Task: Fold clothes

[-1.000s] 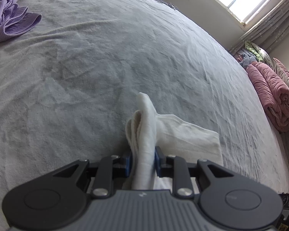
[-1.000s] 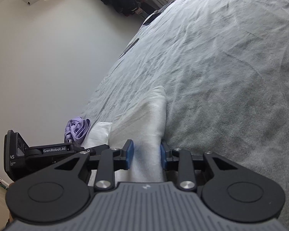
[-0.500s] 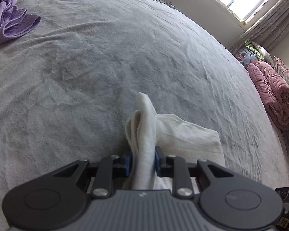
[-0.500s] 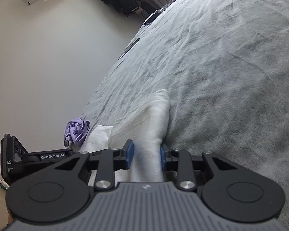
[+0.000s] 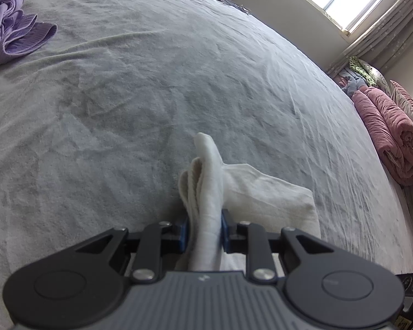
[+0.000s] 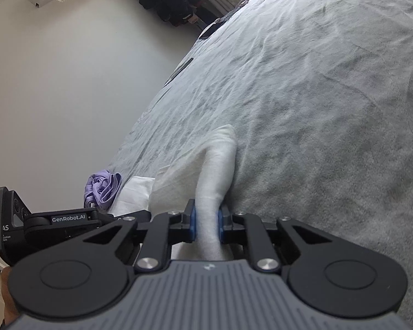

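1. Low on the grey bed [image 5: 179, 68], a white cloth [image 5: 275, 192] lies partly folded, one bunched end pinched in the left tongs [image 5: 203, 231].
2. Right tongs [image 6: 206, 227] are closing on another bunched end, pads already pressing it.
3. Risk: uneven pulling could drag the layers askew, or a thin pinch could slip.
4. Both tongs point forward and down over the bed; a purple garment [image 5: 11, 38] lies well apart.

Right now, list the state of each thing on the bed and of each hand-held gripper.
White cloth: partly folded, pinched at two bunched spots.
Purple garment: crumpled, unfolded, lying apart.
Left hand-held gripper: shut on white cloth.
Right hand-held gripper: jaws closing, pads pressing white cloth.
Pink blanket: rolled, beside the bed.
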A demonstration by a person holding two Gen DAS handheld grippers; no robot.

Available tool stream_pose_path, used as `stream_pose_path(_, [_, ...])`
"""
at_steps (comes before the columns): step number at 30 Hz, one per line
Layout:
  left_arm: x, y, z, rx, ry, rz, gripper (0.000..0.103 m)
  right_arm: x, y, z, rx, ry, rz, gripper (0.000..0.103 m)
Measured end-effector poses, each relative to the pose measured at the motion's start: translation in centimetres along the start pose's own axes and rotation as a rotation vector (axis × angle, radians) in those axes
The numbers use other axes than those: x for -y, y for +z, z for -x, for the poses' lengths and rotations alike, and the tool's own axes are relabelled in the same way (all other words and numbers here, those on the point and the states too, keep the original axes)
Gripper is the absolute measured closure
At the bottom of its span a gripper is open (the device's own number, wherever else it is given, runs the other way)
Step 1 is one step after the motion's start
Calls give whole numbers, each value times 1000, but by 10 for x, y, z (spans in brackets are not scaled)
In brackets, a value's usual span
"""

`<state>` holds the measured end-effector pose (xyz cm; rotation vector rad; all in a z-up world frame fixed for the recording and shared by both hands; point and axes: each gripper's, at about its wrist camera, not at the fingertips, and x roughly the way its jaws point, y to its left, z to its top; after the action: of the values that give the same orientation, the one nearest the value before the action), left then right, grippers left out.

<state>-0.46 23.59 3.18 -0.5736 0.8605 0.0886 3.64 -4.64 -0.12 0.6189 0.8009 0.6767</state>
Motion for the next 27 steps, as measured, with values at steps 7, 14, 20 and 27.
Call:
stream_pose_path(7, [5,3,4,12,1,-17,84,-12,-3,0,11,-60,79,89])
stream_pose_path(14, [9,3,8,19,-6,-38,85,-20,-5,1,21,-110,130,90])
stream_pose_path(20, [11,3,11,33,-12,-15,86,-27,-4,1,28,-151,181,90])
stream_pose_path(27, [36,1,23,65,-69,-41,86,-30,0,14,55,-215,253,90])
